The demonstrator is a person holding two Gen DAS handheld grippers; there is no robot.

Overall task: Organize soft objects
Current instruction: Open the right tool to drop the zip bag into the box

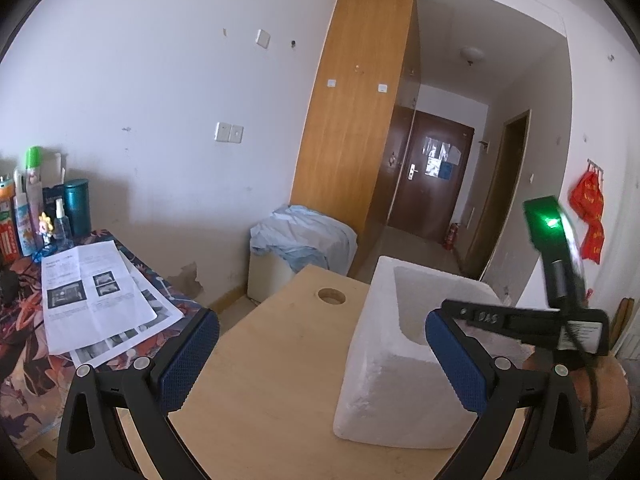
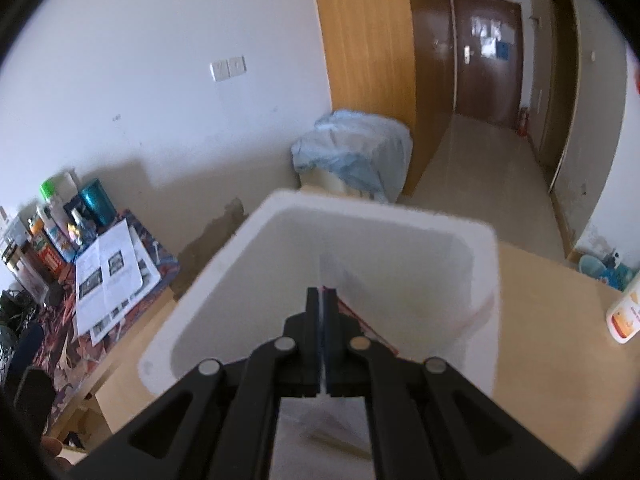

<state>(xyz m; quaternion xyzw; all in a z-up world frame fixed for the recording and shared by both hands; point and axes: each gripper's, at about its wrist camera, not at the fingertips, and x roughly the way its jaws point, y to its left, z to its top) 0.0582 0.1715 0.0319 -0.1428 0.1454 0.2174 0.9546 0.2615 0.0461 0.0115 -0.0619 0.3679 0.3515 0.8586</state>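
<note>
Got the right tongs (image 2: 322,292) squeezed fully shut and tipped down over the box (image 2: 280,208). Looks like a pinch on a thin clear bag (image 2: 366,324) with a red strip, trailing off toward 4 o'clock and draping down inside the box. Pretty blurry there, so only fairly sure about the hold. Makes sense as a drop-in: gripping a floppy bag by one edge and letting the loose part sink into the hollow first.

Got the left tongs (image 1: 320,320) spread wide with nothing between the pads, parked low over the table (image 1: 260,380), with the box off at 1 o'clock. Probably kept back to leave the opening free, or waiting to steady the box.

On edges, going by the right cam: near rim at 7 o'clock, far rim at 12, right wall at 3. Plenty of empty hollow ahead of the tips. Worth watching that right wall, close to the bag's film. Looks like light foam too, so likely to skid if bumped.

Further out: bare table at 3 o'clock, with a bottle (image 2: 624,316) near the frame edge. Table edge at 8 o'clock, with papers (image 2: 112,276) on the next surface beyond it. Also a round hole (image 1: 331,295) in the tabletop near the box, at 12 in the left cam.
</note>
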